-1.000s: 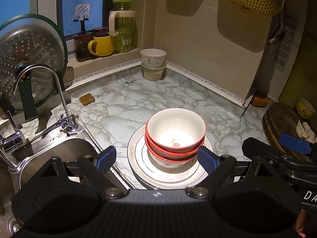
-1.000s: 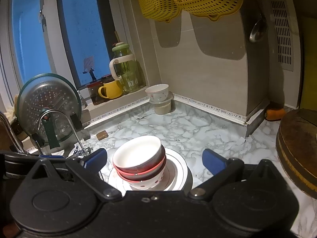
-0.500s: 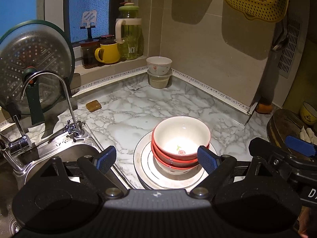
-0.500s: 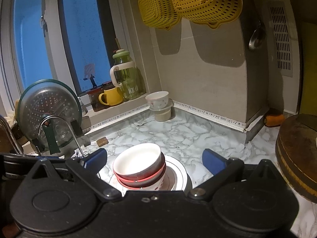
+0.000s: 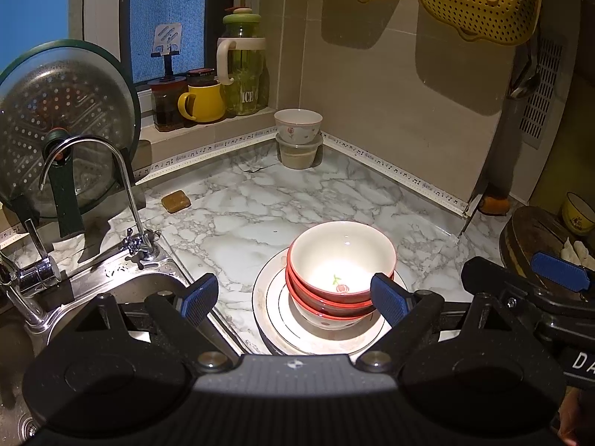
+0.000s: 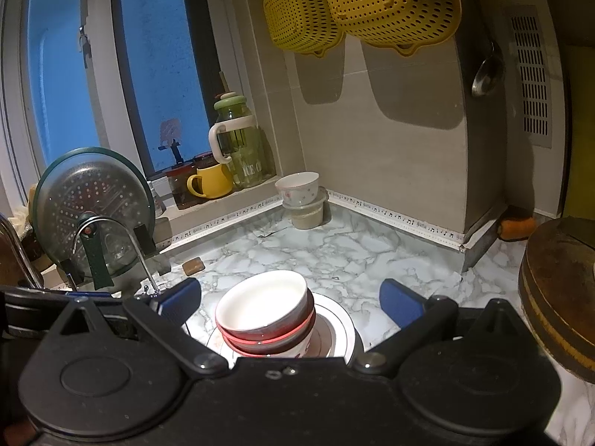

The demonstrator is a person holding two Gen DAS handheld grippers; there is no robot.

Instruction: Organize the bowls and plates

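A stack of three bowls [image 5: 340,271], red outside and white inside, sits on stacked white plates [image 5: 275,319] on the marble counter. It also shows in the right wrist view [image 6: 266,316]. My left gripper [image 5: 293,299] is open and empty, above and just short of the stack. My right gripper [image 6: 290,299] is open and empty, behind the stack; it shows at the right in the left wrist view [image 5: 557,278]. Another white bowl [image 5: 297,124] sits on a plastic tub in the far corner.
A sink [image 5: 111,297] with a tap [image 5: 89,193] lies at left, a pan lid [image 5: 55,126] behind it. A yellow mug [image 5: 202,102] and glass jug [image 5: 243,70] stand on the sill. Yellow baskets [image 6: 364,3] hang above. A wooden board [image 6: 557,304] lies at right.
Both grippers have pulled back and risen from the bowl stack, which now sits lower and smaller in both views. Both stay open and empty.
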